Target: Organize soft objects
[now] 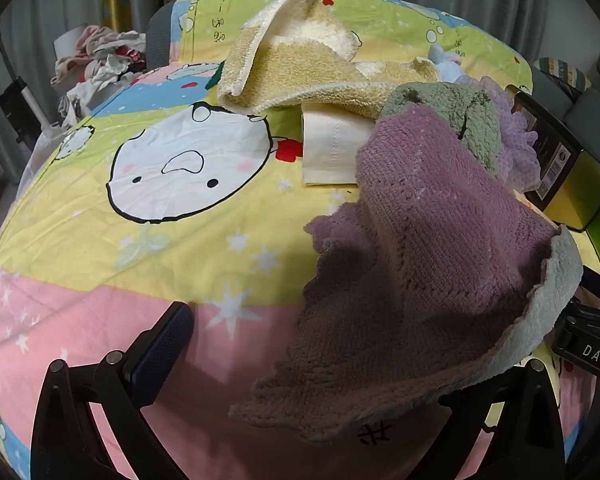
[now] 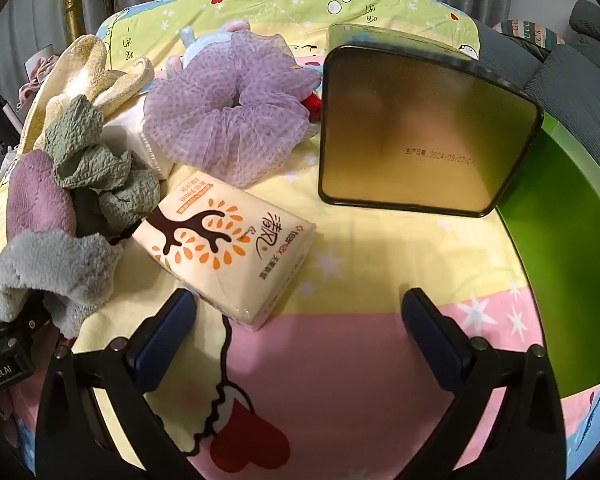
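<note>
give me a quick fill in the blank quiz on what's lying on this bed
1. The tissue pack bears a brown ____ with orange leaves.
2. The mesh scrunchie is ____ in colour.
3. The right gripper hovers over the sheet with its jaws ____.
4. The purple towel has a ____ underside showing at its edge.

Missing words: tree; lilac (purple); open; grey

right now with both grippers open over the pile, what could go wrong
1. The purple towel drapes over the left gripper side and covers its right finger, so a close may snag it by accident.
2. The green cloth lies tangled on the purple towel, so lifting one may drag the other.
3. The tissue pack sits just ahead of the right gripper's left finger and could get nudged.
</note>
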Motion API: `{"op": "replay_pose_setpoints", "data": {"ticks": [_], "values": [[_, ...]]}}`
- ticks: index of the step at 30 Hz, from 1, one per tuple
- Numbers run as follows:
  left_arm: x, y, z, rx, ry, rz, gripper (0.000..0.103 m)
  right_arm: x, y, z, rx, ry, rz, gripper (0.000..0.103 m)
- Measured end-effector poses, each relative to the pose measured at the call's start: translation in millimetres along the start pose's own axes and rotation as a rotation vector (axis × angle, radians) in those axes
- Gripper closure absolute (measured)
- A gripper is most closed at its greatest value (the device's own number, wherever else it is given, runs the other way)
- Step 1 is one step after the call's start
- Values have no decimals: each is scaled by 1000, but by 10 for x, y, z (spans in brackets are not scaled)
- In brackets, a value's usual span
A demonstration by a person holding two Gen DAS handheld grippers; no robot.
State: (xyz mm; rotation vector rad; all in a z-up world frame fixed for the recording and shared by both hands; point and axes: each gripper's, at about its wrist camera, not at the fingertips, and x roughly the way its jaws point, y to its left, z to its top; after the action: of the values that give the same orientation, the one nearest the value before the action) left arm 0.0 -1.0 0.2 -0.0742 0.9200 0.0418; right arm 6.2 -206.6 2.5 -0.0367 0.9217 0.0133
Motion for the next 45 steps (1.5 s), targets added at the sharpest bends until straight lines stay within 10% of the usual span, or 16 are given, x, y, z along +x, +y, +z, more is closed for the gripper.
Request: {"op": "replay_pose_setpoints", "data": {"ticks": [20,29,40,45], "values": [[-4,104,7,-20,27,-16,0,-22,9,39,18,36,-22,1],[-504,274,53,-105,-3,-137,0,-337,-116,69,122,32,12,2],[-896,343,230,-144,-87,-262,1,-950,-36,294,137,-87,95,15],[-799,244,267,-150,-66,-332,22,-986,62,359,128,-67,132,35]]}}
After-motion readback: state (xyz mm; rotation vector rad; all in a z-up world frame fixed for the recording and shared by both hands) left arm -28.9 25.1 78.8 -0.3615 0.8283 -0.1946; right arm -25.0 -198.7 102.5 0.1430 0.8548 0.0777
